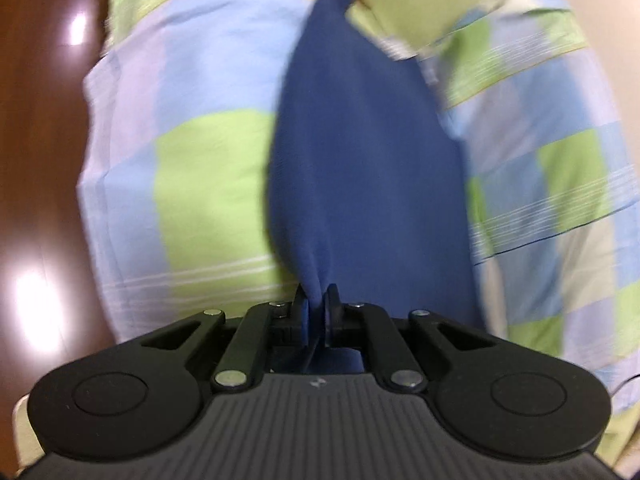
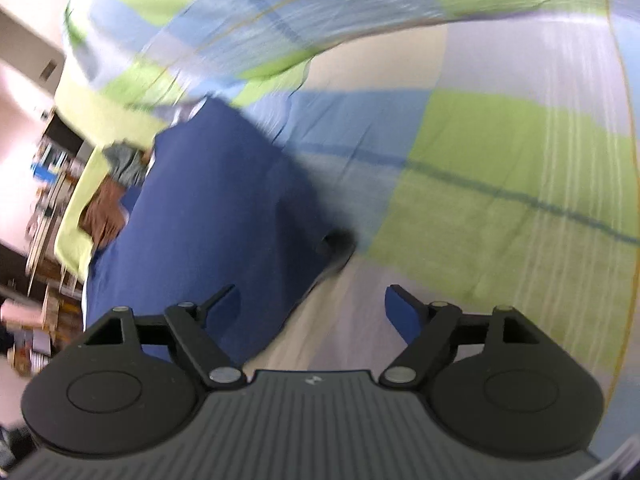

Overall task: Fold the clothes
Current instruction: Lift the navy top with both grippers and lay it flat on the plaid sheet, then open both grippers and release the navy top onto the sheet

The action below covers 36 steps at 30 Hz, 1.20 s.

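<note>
left tongs (image 1: 316, 308) pinched tight on a gathered bit of the blue cloth (image 1: 360, 160), low centre of the left view. right tongs (image 2: 312, 304) spread wide, gripping nothing, blue pads at either side of the lower frame. blue cloth running up the middle of the left view from the pinch toward the top, draped over a checked sheet (image 1: 200, 160) of green, light blue and lilac; in the right view seen again (image 2: 200, 220) across the centre left, edge ending near the middle. brown glossy floor (image 1: 40, 120) along the left edge. both views smeared, so fast motion likely.

risks, as a guess: thin pinch slipping free under a quick pull, dropping the cloth in a heap; one-sided hold letting the far end drag and crease; wide right tongs closing on the checked sheet beneath instead of the blue edge. stage of folding not clear from here.
</note>
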Available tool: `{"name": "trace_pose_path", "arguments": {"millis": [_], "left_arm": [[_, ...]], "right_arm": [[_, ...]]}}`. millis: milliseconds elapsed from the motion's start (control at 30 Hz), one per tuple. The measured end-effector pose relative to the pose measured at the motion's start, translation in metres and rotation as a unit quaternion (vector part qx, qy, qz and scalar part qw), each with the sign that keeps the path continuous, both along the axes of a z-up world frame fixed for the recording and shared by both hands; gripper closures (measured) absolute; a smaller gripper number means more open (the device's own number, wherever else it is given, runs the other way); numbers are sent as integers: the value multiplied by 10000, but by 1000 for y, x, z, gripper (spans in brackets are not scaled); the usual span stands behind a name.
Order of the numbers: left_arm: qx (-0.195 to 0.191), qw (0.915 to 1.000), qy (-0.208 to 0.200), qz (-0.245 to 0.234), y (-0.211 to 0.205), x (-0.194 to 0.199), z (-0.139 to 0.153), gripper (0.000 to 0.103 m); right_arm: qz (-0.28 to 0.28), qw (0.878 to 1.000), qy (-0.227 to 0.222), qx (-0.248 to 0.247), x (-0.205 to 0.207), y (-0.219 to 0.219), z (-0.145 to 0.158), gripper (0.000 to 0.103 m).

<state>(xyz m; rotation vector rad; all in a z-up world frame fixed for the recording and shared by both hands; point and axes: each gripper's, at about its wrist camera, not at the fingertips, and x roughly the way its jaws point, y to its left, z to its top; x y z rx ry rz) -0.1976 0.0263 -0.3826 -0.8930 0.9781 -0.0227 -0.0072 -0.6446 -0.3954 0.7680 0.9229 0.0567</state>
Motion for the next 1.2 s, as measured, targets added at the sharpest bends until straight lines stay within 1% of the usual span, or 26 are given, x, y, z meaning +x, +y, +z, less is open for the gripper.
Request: {"name": "trace_pose_path", "arguments": {"millis": [33, 100, 133, 167, 200, 233, 267, 300, 333, 433, 533, 633, 667, 700, 733, 867, 900, 933, 1000, 1100, 1133, 1200], "left_arm": [[39, 10000, 4, -23, 2, -2, 0, 100], [-17, 10000, 40, -56, 3, -2, 3, 99], [-15, 10000, 51, -69, -12, 5, 2, 91], [-14, 9999, 63, -82, -27, 12, 1, 88], [-13, 9999, 74, -95, -42, 18, 0, 88], [-12, 9999, 85, -108, -57, 25, -1, 97], [17, 9999, 82, -139, -72, 32, 0, 101], [207, 9994, -7, -278, -92, 42, 10, 101], [374, 9985, -96, -400, -109, 50, 20, 101], [444, 9974, -372, -440, -122, 42, 49, 102], [514, 9954, -647, -479, -134, 34, 77, 102], [578, 9926, -928, -526, -148, 25, 106, 102], [565, 9909, -1061, -607, -160, 17, 118, 102], [600, 9895, -1116, -691, -169, 11, 125, 102], [621, 9882, -1162, -776, -180, 5, 131, 102], [377, 9867, -1083, -1155, -245, -34, 140, 102], [343, 9859, -1006, -1290, -259, -44, 137, 102], [300, 9850, -917, -1431, -275, -54, 133, 102], [122, 9821, -633, -1772, -314, -76, 116, 102], [-113, 9731, -312, -2280, -367, -100, 91, 102], [-119, 9695, -236, -2437, -378, -102, 84, 102], [-130, 9613, -85, -2750, -400, -106, 70, 102]], "right_arm": [[-54, 10000, -9, 3, 7, -3, -4, 26], [-103, 9999, -44, 44, 17, -7, -9, 26], [-45, 9998, -109, 140, 25, -8, -14, 26], [64, 9998, -135, 160, 33, -6, -17, 27], [136, 9997, -131, 142, 37, -4, -18, 40], [310, 9995, -109, 37, 46, 2, -21, 85], [470, 9989, -47, 38, 51, 6, -22, 100], [629, 9980, 16, 40, 56, 10, -24, 99], [889, 9960, -44, -95, 61, 19, -18, 100], [1354, 9889, -358, -498, 66, 33, 12, 100], [1539, 9827, -753, -700, 68, 27, 55, 100], [1650, 9785, -968, -769, 64, 6, 90, 101], [1687, 9770, -1039, -792, 63, 0, 102, 101], [1702, 9763, -1071, -800, 61, -5, 107, 101], [1765, 9735, -1141, -902, 57, -17, 122, 101], [1913, 9682, -1102, -1176, 38, -54, 148, 101], [1969, 9659, -1034, -1329, 30, -65, 152, 101], [1947, 9662, -924, -1412, 22, -76, 152, 101], [1899, 9666, -702, -1575, 6, -97, 152, 101], [1784, 9662, -422, -1812, -16, -123, 148, 101], [1717, 9649, -273, -1966, -28, -136, 145, 101], [1664, 9615, -125, -2182, -39, -151, 141, 101]]}}
